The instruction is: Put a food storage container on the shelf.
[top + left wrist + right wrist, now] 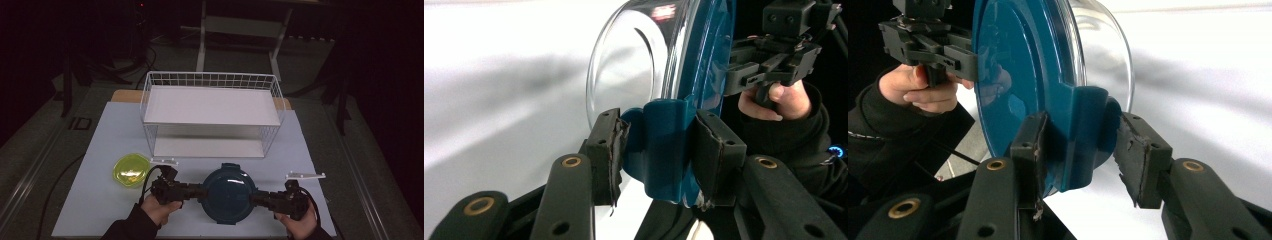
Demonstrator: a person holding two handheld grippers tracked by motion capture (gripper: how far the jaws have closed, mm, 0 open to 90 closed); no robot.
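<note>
A round glass container with a teal lid [229, 192] hangs between my two grippers near the table's front edge. My left gripper [200, 191] grips it from the left. In the left gripper view its pads [610, 150] are shut on a teal latch tab [664, 145] of the lid, with the clear glass bowl [624, 75] beyond. My right gripper [256, 198] holds the opposite side. In the right gripper view my right gripper [1083, 150] clamps the other latch tab [1083, 130]; one pad [1030, 145] lies flat on the lid [1013, 75], and the other meets the tab's rounded back.
A white wire rack with two shelves [212, 115] stands behind the container at mid-table. A yellow-green translucent dish [131, 170] lies to the front left. Two small white brackets [164, 161] [305, 175] lie on the pale table mat [100, 210]. Dark floor surrounds the table.
</note>
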